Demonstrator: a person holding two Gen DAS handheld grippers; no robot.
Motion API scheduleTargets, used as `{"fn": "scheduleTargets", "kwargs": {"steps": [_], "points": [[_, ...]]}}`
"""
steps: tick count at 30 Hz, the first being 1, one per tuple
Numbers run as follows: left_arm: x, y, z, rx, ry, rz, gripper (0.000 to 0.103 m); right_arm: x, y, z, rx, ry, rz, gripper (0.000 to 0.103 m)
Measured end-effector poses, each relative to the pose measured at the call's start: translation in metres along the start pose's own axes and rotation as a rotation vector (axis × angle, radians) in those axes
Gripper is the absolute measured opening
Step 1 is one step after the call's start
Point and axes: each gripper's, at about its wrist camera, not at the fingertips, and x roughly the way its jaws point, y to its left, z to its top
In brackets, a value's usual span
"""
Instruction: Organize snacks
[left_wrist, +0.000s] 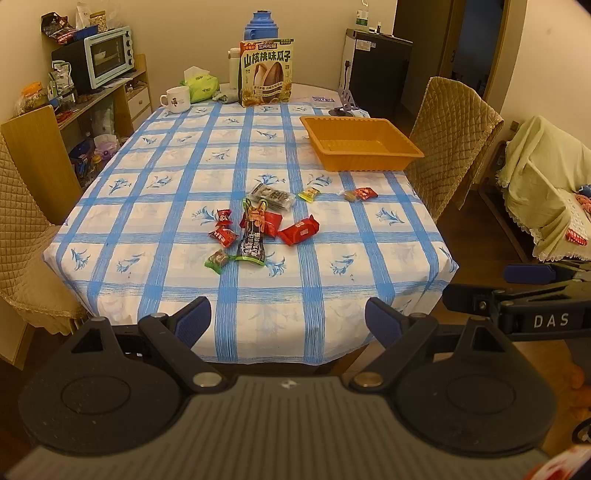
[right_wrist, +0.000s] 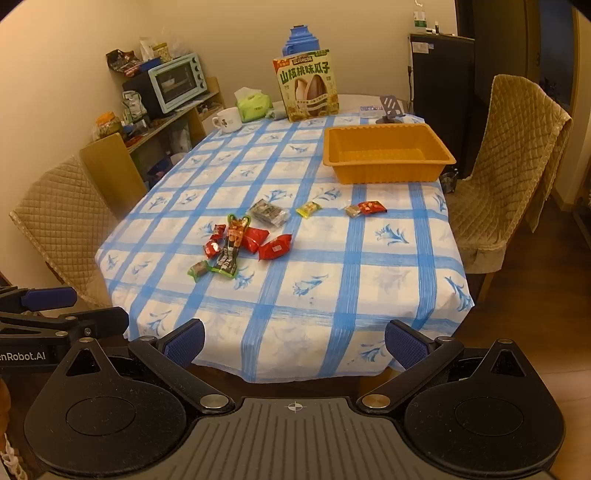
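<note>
- Two grippers in play, both hanging off the near edge of the table and both spread wide with nothing between the blue pads. Left gripper (left_wrist: 288, 321) sits low in front of the tablecloth (left_wrist: 184, 155); right gripper (right_wrist: 294, 343) is the same deal on its own camera, and you can spot it poking in at the right edge of the left view too.
- Snacks are scattered loose on the blue-checked cloth, roughly mid-table, well away from either gripper.
- Main clump: a long dark snack pouch (left_wrist: 253, 238) with green trim lying lengthwise, a red packet (left_wrist: 298, 231) just right of it, another red packet (left_wrist: 271, 222) tucked partly under the pouch's upper end, two small red candies (left_wrist: 223, 226) on its left, and a green-wrapped candy (left_wrist: 218, 259) near its bottom corner.
- Just behind the clump there's a clear-wrapped dark snack bar (left_wrist: 272, 195).
- Off to the right: a small yellow candy (left_wrist: 309, 194), then a brownish candy (left_wrist: 350, 195) touching a little red one (left_wrist: 365, 193).
- Orange tray (left_wrist: 384, 158) sits further back on the right side of the table, near the quilted chair (left_wrist: 454, 140). Nothing visible inside it from either angle.
- Far end of the table has a big sunflower seed bag (left_wrist: 266, 72) standing upright, a blue thermos (left_wrist: 263, 24) behind it, a white mug (left_wrist: 177, 99) and a green tissue pack (left_wrist: 201, 85).
</note>
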Motion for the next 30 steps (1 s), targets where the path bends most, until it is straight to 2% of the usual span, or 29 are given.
{"fn": "scheduleTargets", "kwargs": {"steps": [30], "points": [[0.0000,-0.0002,0.0000,0.000,-0.003,-0.002,0.090,0.0037,0.0024,-0.0012,-0.005,-0.002,0.002,0.103]]}}
